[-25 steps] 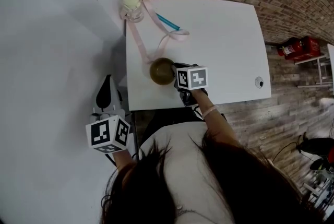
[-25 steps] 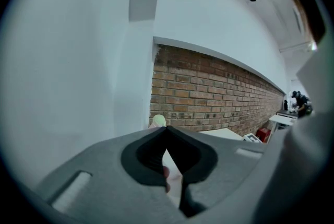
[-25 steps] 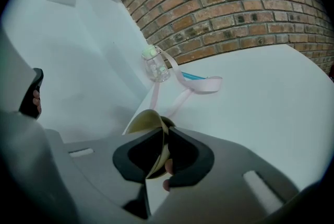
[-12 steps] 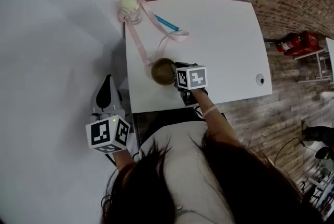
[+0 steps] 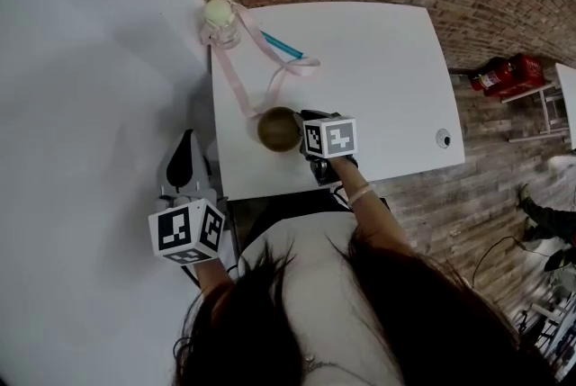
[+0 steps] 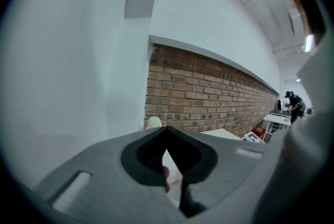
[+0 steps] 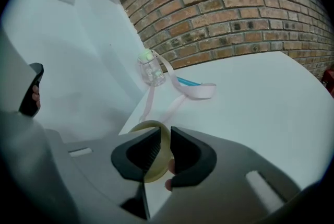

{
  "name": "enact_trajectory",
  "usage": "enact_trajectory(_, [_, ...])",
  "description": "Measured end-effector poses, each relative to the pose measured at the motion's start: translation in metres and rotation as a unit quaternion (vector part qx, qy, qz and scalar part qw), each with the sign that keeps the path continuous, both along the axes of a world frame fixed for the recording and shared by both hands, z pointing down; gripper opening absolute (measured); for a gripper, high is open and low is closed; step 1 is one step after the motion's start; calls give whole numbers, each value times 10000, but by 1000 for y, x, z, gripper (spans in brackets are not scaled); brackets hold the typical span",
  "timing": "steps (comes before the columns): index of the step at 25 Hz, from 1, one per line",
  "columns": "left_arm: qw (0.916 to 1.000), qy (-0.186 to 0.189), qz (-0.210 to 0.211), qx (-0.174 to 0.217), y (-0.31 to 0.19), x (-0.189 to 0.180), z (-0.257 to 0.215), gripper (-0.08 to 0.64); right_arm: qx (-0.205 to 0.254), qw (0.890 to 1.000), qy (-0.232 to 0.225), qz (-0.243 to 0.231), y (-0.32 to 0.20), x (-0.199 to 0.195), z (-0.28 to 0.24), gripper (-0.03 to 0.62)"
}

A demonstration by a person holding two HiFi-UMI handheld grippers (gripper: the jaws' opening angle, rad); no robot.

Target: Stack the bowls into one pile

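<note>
An olive-brown bowl (image 5: 277, 128) sits near the front left of the white table (image 5: 378, 78). I cannot tell whether other bowls are nested inside it. My right gripper (image 5: 302, 130) is shut on its right rim. In the right gripper view the yellowish bowl wall (image 7: 163, 151) is pinched between the two jaws of that gripper (image 7: 164, 133). My left gripper (image 5: 185, 139) hangs left of the table, off its edge, next to the white wall. In the left gripper view the jaws of that gripper (image 6: 167, 129) meet at their tips with nothing between them.
A clear bottle with a pale green lid (image 5: 219, 19) stands at the table's far left corner, its pink strap (image 5: 241, 85) trailing toward the bowl. A teal pen (image 5: 281, 45) lies beside it. A small round fitting (image 5: 443, 139) sits near the right edge. Brick wall behind, red objects (image 5: 504, 74) on the floor.
The head view has shifted slightly. The right gripper still holds the bowl in about the same spot, and the left gripper has not moved.
</note>
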State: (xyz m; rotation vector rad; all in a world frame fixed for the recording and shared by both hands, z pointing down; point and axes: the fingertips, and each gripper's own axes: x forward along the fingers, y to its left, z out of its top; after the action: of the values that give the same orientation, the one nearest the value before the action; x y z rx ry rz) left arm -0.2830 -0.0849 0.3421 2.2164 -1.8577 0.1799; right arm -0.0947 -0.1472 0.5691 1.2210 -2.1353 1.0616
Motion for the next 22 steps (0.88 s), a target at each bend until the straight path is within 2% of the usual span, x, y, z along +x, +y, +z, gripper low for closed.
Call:
enact_trajectory(13, [9989, 88, 435, 143, -22, 32, -6, 1, 584, 9979, 103, 261, -12, 31, -34, 60])
enact_trajectory(22, [9965, 107, 788, 258, -36, 59, -13, 1, 1200, 9918, 244, 376, -17, 51, -69, 55])
